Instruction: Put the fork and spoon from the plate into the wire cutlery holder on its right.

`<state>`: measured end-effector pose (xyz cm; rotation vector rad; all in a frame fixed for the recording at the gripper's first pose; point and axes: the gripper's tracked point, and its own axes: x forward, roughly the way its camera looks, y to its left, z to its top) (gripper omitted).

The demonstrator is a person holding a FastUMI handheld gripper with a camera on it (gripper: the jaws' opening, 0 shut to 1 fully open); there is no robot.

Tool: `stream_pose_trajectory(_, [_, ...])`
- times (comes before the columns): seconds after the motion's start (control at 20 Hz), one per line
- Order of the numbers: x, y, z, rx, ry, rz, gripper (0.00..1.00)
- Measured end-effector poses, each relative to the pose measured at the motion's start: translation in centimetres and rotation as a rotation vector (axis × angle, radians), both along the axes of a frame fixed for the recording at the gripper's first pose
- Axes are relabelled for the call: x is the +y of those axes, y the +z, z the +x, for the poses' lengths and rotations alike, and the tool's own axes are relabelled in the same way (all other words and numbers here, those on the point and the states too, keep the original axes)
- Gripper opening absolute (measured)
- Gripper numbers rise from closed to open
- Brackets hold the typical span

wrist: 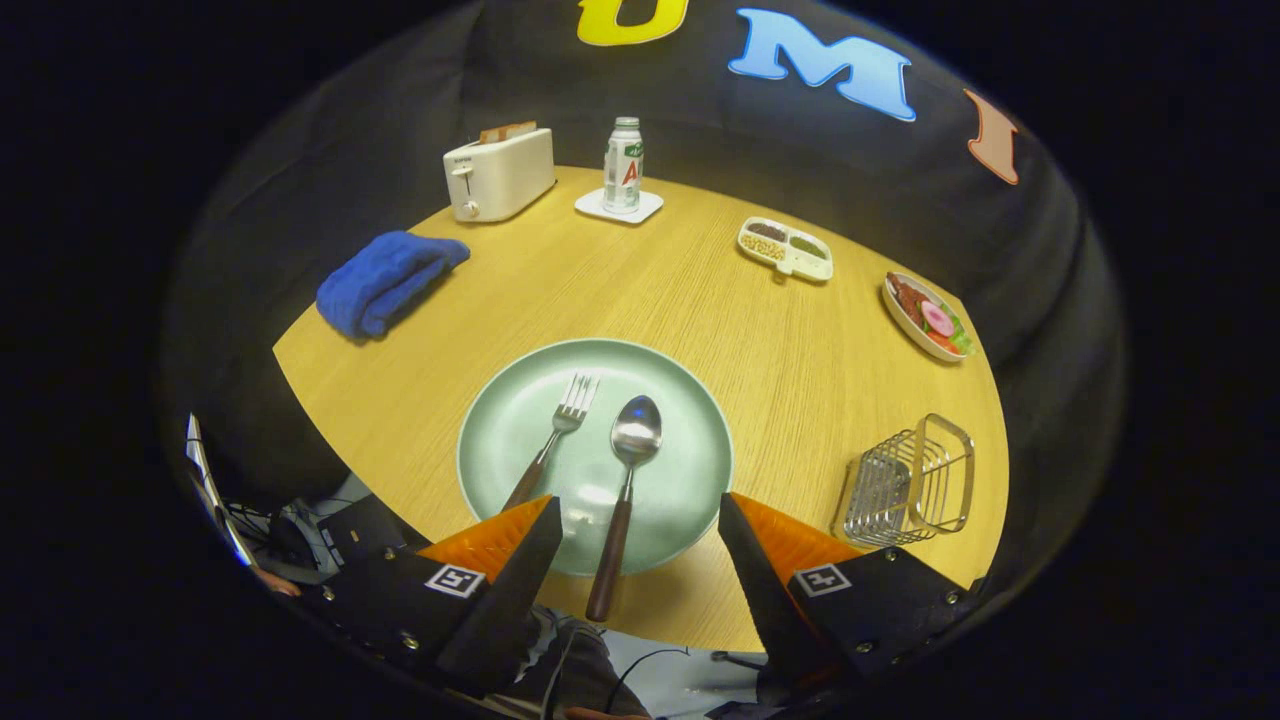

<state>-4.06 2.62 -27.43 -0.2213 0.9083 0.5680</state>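
Note:
A pale green plate (680,420) lies on the wooden table just ahead of my fingers. On it rest a fork (560,425) on the left and a spoon (630,470) on the right, both with dark wooden handles. The spoon's handle runs over the plate's near rim, between my fingers. The fork's handle end is hidden behind my left finger. The wire cutlery holder (910,485) stands to the right of the plate, beyond my right finger. My gripper (640,515) is open, raised above the plate's near edge, holding nothing.
A blue folded cloth (385,280) lies far left. A white toaster (498,172) and a bottle (623,165) on a coaster stand at the back. A divided snack tray (785,248) and a bowl of food (928,315) sit far right. The table's near edge is below my fingers.

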Motion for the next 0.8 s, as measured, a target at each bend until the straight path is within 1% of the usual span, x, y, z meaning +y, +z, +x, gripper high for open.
stream_pose_trajectory(0.05, [0.0,-0.6,-0.2,0.020,0.005,-0.001,0.90])
stream_pose_trajectory(0.15, [0.3,-1.0,-0.1,0.047,0.017,0.001,0.84])
stream_pose_trajectory(0.35, [0.9,-2.1,-0.1,0.085,0.051,-0.011,0.84])
stream_pose_trajectory(0.45, [1.0,-2.7,-0.6,0.122,0.063,-0.033,0.67])
stream_pose_trajectory(0.55, [1.2,-3.0,-0.5,0.138,0.071,-0.037,0.66])
stream_pose_trajectory(0.6, [0.7,-3.4,-0.4,0.146,0.059,-0.068,0.66])
stream_pose_trajectory(0.7, [0.8,-4.1,-0.6,0.202,0.038,-0.080,0.22])
stream_pose_trajectory(0.8, [0.7,-4.1,-0.8,0.257,0.031,-0.082,0.21])
